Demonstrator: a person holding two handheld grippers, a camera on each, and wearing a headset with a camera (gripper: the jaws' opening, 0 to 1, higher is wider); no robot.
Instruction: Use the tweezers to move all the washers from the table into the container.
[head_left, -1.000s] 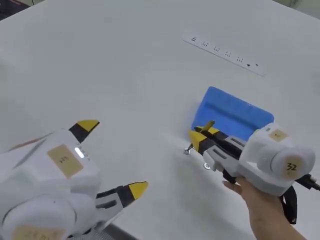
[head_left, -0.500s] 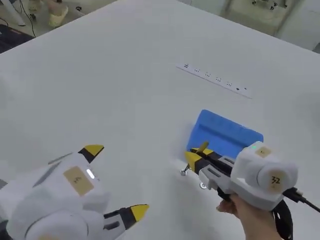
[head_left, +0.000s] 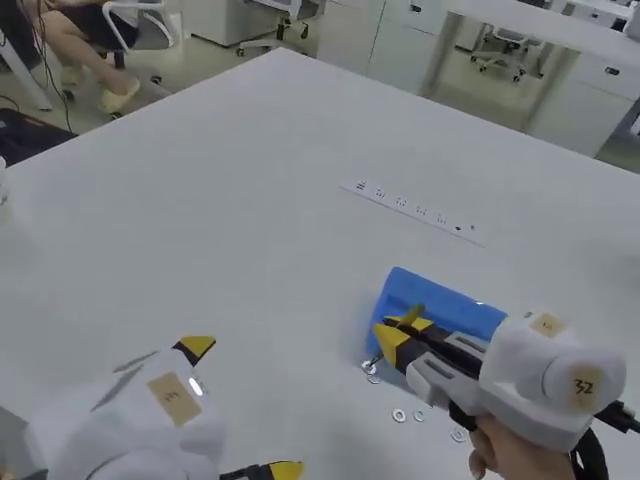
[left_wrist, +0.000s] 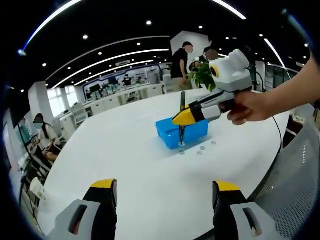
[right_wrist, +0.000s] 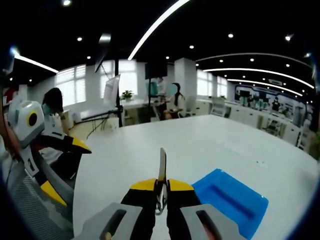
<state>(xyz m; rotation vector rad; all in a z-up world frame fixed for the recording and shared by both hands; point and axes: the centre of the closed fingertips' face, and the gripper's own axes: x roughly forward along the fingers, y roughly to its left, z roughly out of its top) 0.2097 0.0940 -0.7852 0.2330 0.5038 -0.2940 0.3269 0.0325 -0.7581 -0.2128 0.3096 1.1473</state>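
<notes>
My right gripper (head_left: 398, 338) is shut on metal tweezers (head_left: 374, 362), which point down to the table beside the near left corner of the blue container (head_left: 445, 303). Several small washers (head_left: 400, 415) lie on the white table in front of the container. In the left gripper view the tweezers (left_wrist: 182, 125) stand upright in front of the container (left_wrist: 192, 134), with washers (left_wrist: 199, 152) around their tip. My left gripper (head_left: 240, 410) is open with nothing in it at the near left, far from the washers. The right gripper view has the tweezers (right_wrist: 162, 167) between the shut jaws and the container (right_wrist: 231, 201) to the right.
A flush white power strip (head_left: 415, 210) is set in the table beyond the container. The white table (head_left: 230, 190) stretches wide to the left and back. Office chairs and desks stand past the far edges, and people stand in the room behind.
The head camera has tilted up, so the whole picture slid down. The right gripper and tweezers stay beside the container's corner. More washers have come into sight in front of it.
</notes>
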